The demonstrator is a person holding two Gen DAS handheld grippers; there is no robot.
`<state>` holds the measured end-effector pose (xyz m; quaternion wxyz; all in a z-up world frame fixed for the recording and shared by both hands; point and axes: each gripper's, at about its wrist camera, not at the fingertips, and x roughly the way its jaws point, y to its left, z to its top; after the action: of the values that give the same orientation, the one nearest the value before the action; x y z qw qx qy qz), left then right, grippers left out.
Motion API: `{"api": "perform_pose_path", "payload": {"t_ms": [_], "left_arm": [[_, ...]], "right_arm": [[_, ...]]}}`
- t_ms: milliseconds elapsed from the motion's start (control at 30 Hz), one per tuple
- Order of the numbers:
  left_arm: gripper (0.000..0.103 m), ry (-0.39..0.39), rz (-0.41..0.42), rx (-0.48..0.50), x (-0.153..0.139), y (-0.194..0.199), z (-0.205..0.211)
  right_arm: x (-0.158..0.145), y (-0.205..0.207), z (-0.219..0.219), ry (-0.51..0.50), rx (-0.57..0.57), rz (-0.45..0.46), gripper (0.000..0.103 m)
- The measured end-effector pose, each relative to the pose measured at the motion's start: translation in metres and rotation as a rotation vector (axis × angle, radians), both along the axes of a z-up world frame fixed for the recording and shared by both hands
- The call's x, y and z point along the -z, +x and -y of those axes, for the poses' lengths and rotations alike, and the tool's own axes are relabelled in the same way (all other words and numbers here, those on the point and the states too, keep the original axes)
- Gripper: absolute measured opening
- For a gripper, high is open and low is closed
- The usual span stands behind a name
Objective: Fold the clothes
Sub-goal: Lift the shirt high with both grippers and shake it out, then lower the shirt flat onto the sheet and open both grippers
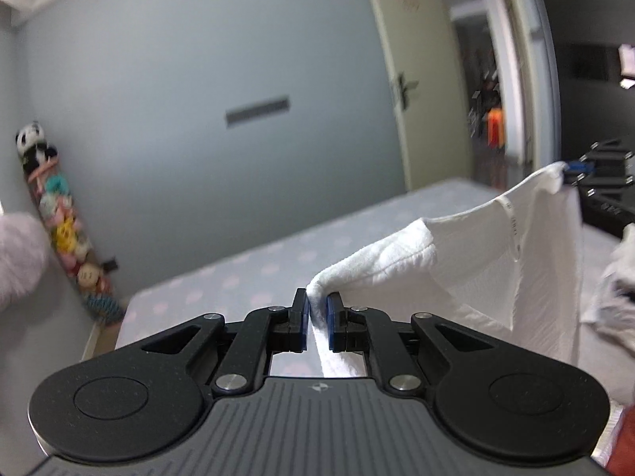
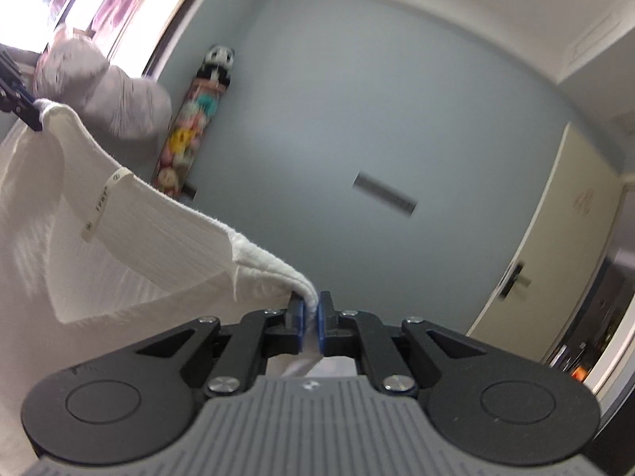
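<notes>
Blue-grey wall [image 1: 178, 79] at the far side, panda toy [image 1: 29, 141] topping a column of soft toys at left, cream door [image 1: 416, 79] at right, patterned bed [image 1: 278, 261] near.

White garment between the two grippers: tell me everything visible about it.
The white garment is a soft ribbed knit with a thicker rolled edge and a small printed label sewn inside. It hangs lifted above the bed, spread between the left gripper and right gripper, each shut on an upper corner; the top edge sags between them.

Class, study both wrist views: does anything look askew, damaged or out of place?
Nothing stands out. The white garment hangs intact between the left gripper and right gripper, each clamped on an upper corner, above the bed.
</notes>
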<state>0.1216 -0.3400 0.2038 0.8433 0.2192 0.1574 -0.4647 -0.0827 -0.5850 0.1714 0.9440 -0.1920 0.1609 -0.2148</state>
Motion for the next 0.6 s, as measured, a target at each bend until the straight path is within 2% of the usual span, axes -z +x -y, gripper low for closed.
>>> {"api": "perform_pose_path", "payload": {"t_ms": [100, 200, 333, 500, 600], "left_arm": [[0.007, 0.062, -0.037, -0.041, 0.045, 0.046, 0.029], [0.007, 0.128, -0.061, -0.076, 0.095, 0.087, 0.055], [0.007, 0.187, -0.143, -0.118, 0.157, 0.130, 0.077], [0.007, 0.249, -0.214, -0.157, 0.219, 0.171, 0.107], [0.007, 0.268, -0.238, -0.174, 0.247, 0.178, 0.118]], "right_arm": [[0.038, 0.049, 0.033, 0.042, 0.013, -0.064, 0.008], [0.087, 0.096, 0.071, 0.132, 0.026, -0.132, 0.008], [0.150, 0.158, 0.107, 0.185, 0.043, -0.209, 0.008], [0.219, 0.224, 0.138, 0.250, 0.063, -0.298, 0.008], [0.251, 0.256, 0.151, 0.275, 0.086, -0.337, 0.008]]}}
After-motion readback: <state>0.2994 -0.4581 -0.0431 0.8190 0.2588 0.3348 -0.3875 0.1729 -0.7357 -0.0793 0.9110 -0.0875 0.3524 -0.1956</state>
